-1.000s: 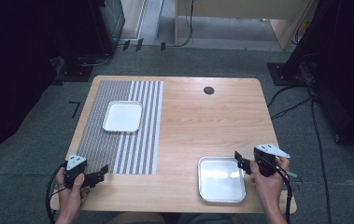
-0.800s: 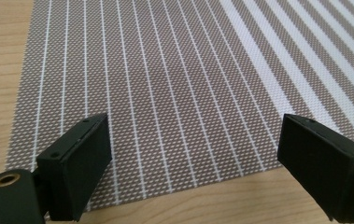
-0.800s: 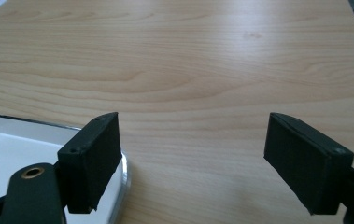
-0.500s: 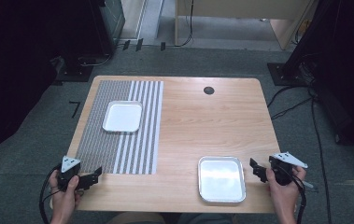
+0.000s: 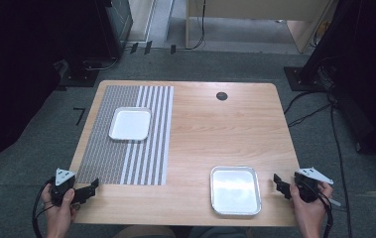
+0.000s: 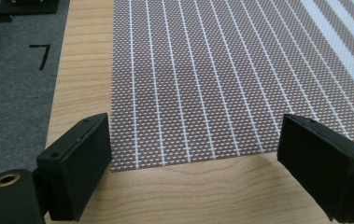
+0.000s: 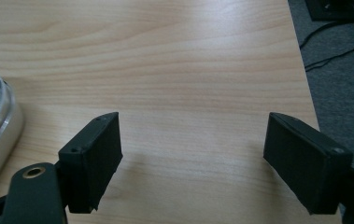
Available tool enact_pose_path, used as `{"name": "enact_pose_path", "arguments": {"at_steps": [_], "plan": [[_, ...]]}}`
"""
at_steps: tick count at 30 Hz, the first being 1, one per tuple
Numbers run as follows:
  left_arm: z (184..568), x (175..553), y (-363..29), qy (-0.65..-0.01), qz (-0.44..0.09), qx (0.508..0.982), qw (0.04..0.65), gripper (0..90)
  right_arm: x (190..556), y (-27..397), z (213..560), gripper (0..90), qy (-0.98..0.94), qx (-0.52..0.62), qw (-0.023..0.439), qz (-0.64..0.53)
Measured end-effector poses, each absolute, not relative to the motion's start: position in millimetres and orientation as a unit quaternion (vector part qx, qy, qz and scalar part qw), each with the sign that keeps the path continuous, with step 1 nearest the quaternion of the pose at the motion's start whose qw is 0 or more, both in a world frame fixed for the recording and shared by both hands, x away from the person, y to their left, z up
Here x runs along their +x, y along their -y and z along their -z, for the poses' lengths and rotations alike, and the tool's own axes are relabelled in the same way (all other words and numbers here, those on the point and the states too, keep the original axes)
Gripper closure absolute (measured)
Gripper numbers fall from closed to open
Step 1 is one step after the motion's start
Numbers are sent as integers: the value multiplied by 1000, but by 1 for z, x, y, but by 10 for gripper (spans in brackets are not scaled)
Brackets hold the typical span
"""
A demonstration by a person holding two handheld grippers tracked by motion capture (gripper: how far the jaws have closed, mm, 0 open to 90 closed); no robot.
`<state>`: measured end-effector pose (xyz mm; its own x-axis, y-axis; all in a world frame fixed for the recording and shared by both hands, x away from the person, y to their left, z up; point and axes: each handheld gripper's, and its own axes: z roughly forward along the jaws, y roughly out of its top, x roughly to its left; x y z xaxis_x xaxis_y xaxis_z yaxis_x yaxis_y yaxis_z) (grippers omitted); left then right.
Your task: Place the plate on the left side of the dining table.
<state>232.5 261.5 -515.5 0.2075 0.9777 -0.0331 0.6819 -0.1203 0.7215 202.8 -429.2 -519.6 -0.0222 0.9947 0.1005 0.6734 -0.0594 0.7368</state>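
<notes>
both grippers released, jaws wide, nothing held. left gripper (image 5: 89,190) at striped placemat's (image 5: 126,139) near corner. right gripper (image 5: 281,184) just beside metal tray (image 5: 235,191), apart. white tray (image 5: 130,123) on placemat.

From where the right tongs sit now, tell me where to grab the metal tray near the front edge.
Take the metal tray by its right rim, coming in from the right. The raised, rolled lip there faces the right tongs, which are open and beside it. The tray lies flat, so one jaw probably has to slip under the lip and one over it.
</notes>
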Motion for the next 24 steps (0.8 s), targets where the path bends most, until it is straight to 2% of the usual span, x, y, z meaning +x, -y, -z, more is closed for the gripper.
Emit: {"name": "enact_pose_path", "arguments": {"at_steps": [7,11,13,24], "plan": [[518,230,-255,-578,-255,713,304,99,203,426,525,184,-650,644,273,-297],[518,230,-255,-580,-254,712,305,95,203,425,525,176,-653,641,272,-298],[518,230,-255,-580,-253,712,304,95,204,424,525,137,-657,638,269,-298],[518,230,-255,-582,-253,710,304,95,204,424,525,133,-659,638,266,-297]]}}
